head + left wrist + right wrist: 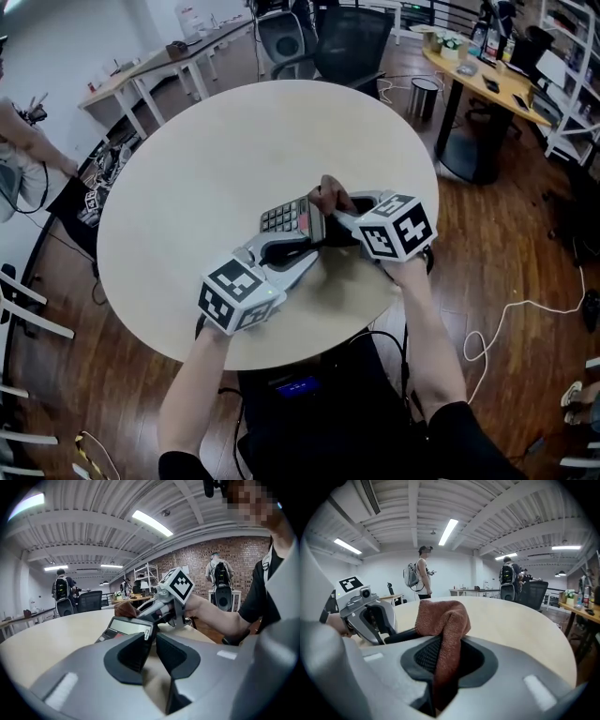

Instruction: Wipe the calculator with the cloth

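Left gripper (pixel 150 641) is clamped on the near edge of the calculator (pixel 125 627). Right gripper (pixel 442 652) pinches the cloth (pixel 440 616), which bunches beyond its tips against the calculator.

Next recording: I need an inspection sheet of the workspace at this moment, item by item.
Surface: round beige table, holding only the job's things.
Job's things: calculator near the table's front edge; brown cloth bunched against its right end.
Clutter: nothing seen on the table.
Tools: left tool shut on the calculator's near edge; right tool shut on the cloth.
Cables: white cable looped on the floor at right.
Surroundings: wooden floor, office chairs, a cluttered desk, a bin; people stand in the background of both gripper views.
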